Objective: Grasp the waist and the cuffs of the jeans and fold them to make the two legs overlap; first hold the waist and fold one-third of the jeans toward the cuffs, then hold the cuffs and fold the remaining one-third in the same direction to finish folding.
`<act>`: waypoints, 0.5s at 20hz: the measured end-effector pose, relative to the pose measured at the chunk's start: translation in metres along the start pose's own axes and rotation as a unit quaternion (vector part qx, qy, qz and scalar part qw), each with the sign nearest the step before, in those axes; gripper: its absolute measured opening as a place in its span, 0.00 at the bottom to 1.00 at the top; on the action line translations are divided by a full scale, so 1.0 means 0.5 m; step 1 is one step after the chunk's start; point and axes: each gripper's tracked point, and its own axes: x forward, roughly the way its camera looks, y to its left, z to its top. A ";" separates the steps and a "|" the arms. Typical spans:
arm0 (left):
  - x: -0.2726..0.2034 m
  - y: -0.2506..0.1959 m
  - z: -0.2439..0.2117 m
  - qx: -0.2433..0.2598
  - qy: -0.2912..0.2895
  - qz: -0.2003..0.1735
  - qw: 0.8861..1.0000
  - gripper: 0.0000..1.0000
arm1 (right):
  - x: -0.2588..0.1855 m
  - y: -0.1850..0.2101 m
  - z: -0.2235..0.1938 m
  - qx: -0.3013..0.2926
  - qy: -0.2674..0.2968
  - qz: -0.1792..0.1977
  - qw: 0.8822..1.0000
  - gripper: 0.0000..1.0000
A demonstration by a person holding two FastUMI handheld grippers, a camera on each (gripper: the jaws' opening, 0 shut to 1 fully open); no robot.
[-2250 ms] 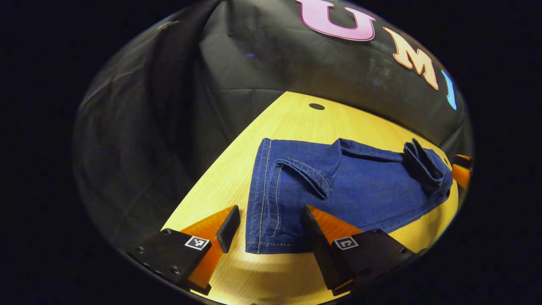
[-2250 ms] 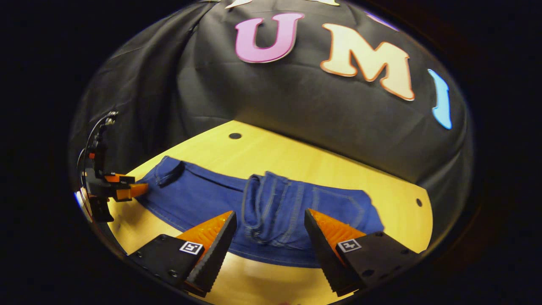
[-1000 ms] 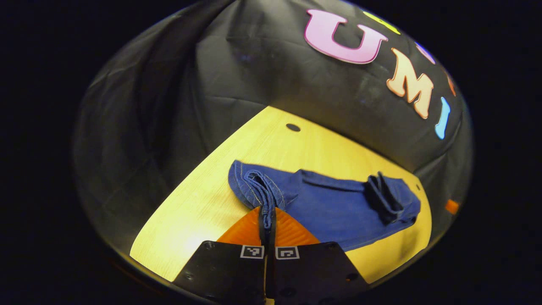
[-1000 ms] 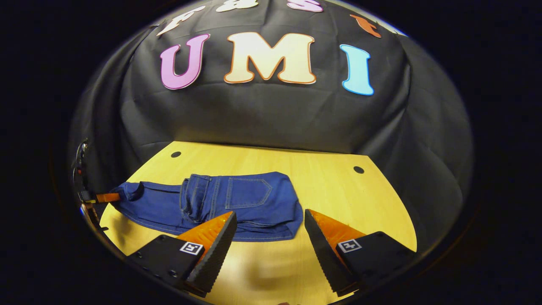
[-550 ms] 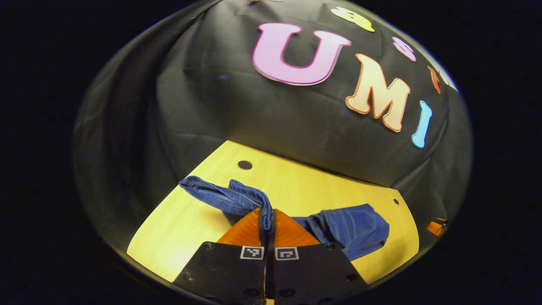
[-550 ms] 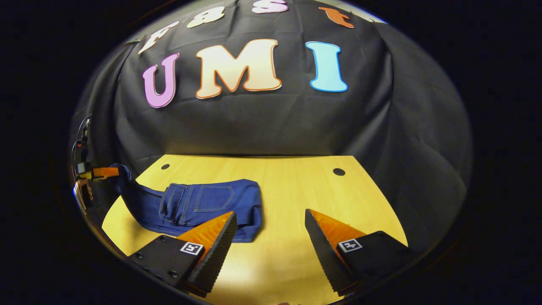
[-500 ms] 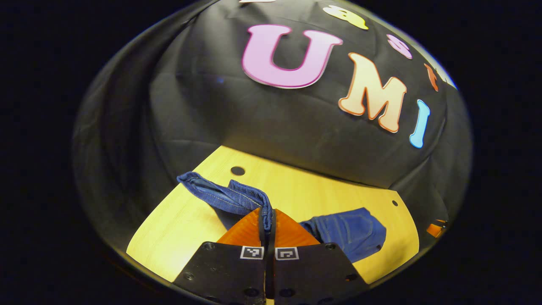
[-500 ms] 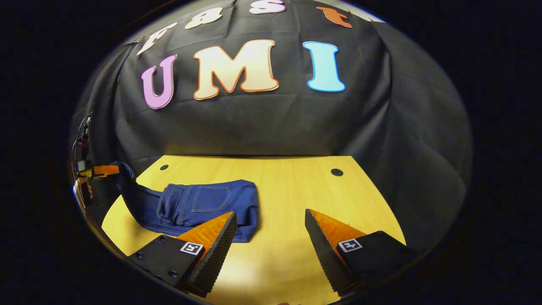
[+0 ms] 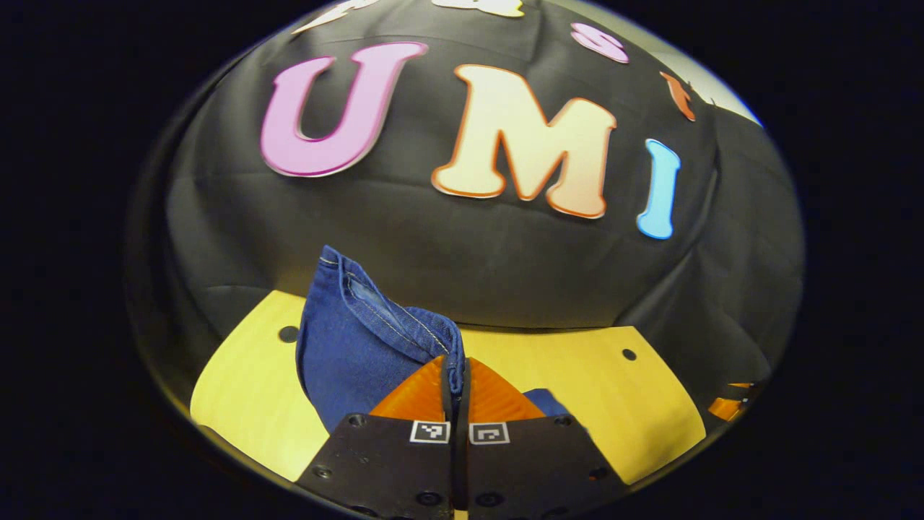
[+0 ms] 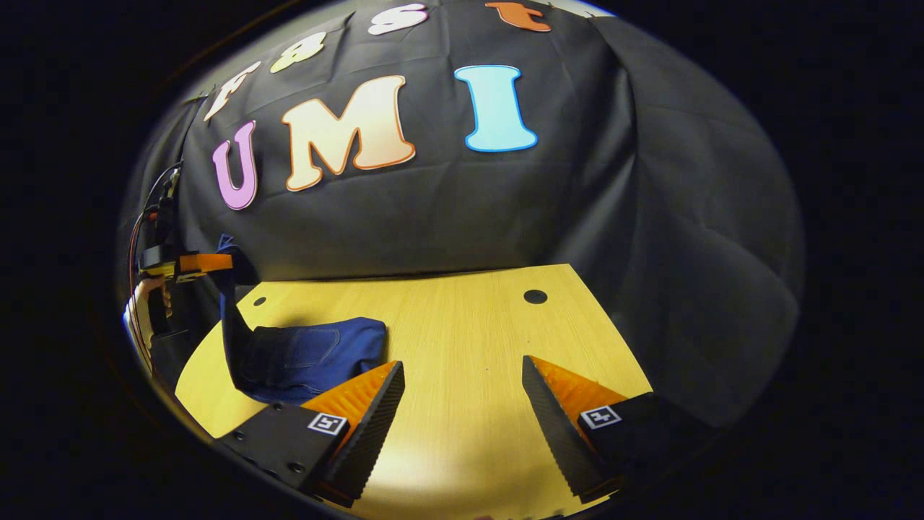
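Observation:
The blue jeans (image 10: pixel 310 357) lie partly folded on the wooden table (image 10: pixel 462 339). In the left gripper view my left gripper (image 9: pixel 456 368) is shut on the cuff end of the jeans (image 9: pixel 361 339), which hangs lifted above the table in a steep drape. In the right gripper view that same left gripper (image 10: pixel 206 262) is held by a hand (image 10: pixel 144 303) at the far left, with the denim rising from the folded bundle to it. My right gripper (image 10: pixel 462 383) is open over bare wood to the right of the jeans, with nothing between its fingers.
The black cloth wall (image 10: pixel 447 209) closes the back and sides of the table. Small dark holes (image 10: pixel 535 296) mark the tabletop near its far corners. The table's right edge (image 10: pixel 621 347) runs close to my right gripper.
My left gripper closed on the cuffs, then lifted them high and carried them over toward the folded waist part. My right gripper has drawn off to the right, away from the jeans, staying open.

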 end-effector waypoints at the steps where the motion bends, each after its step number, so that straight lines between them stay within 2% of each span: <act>1: 0.019 -0.036 -0.010 0.015 0.007 -0.005 1.000 0.00 | -0.002 -0.012 -0.005 0.002 0.001 0.000 1.000 0.99; 6: 0.061 -0.172 -0.155 0.067 0.076 -0.032 0.994 0.00 | 0.003 -0.070 -0.033 0.009 0.015 -0.008 1.000 1.00; 10: 0.037 -0.209 -0.280 0.143 0.120 -0.024 0.982 0.00 | 0.010 -0.089 -0.048 0.016 0.024 -0.007 1.000 0.99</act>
